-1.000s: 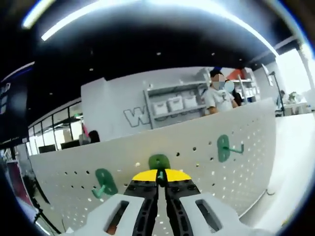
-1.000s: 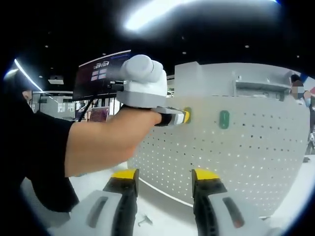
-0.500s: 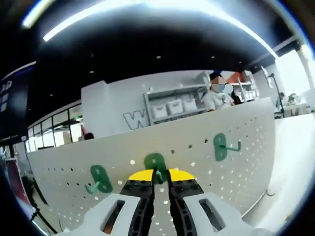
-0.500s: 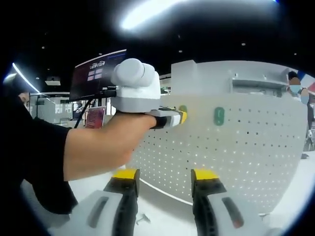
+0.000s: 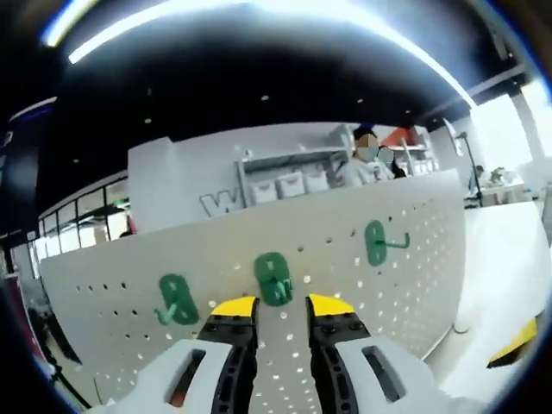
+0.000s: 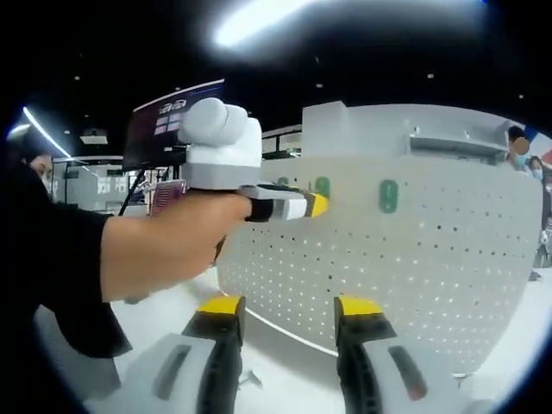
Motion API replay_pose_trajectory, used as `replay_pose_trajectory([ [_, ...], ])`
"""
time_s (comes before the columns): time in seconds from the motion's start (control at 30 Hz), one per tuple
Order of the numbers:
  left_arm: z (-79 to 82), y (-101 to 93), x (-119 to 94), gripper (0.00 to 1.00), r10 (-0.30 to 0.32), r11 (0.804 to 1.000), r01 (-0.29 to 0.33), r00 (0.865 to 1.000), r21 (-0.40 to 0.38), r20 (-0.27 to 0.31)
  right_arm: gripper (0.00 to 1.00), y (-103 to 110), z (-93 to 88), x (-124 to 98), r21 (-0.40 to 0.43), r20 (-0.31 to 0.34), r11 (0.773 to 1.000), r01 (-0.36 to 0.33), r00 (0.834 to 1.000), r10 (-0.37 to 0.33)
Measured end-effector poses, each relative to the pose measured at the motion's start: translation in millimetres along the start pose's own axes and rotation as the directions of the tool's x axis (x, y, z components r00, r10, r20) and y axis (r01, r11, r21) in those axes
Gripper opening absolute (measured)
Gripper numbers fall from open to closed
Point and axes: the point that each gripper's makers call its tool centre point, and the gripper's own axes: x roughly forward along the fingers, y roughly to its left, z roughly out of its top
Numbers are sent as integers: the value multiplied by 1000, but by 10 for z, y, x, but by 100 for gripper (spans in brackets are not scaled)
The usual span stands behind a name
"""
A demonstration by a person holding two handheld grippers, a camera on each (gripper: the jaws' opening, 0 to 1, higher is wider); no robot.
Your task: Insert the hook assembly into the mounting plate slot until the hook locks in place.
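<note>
Left gripper [image 5: 281,304] fingers apart, lower centre, just short of middle green hook [image 5: 275,278] seated on white pegboard [image 5: 414,250]; right gripper [image 6: 286,304] fingers wide, empty.

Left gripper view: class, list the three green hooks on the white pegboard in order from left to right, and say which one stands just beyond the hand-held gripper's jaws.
Left green hook → middle green hook → right green hook, all on the white pegboard. The middle one stands just beyond the open jaws of the left hand-held gripper.
</note>
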Motion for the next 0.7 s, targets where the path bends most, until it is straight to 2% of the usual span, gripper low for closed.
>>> replay_pose_trajectory([
  [0.1,-44,-51,-111,23,-44,999,44,999,-18,0,39,4,-42,17,-10,-13,1000,2,1000,-2],
  [0.2,-81,-89,-235,25,-77,997,77,997,0,11,38,-3,-40,21,-14,-7,1000,6,1000,-6],
  [0.4,-296,-196,-576,25,-177,984,177,984,-11,-18,38,12,-117,55,-21,-32,1000,3,999,-3],
  [0.53,-427,-260,-844,26,-244,968,243,970,-60,-14,38,-5,-169,61,-19,-46,1000,12,999,-12],
  [0.7,-561,-230,-1120,29,-281,952,278,960,-125,0,37,43,-259,110,-23,-73,1000,-1,997,-1],
])
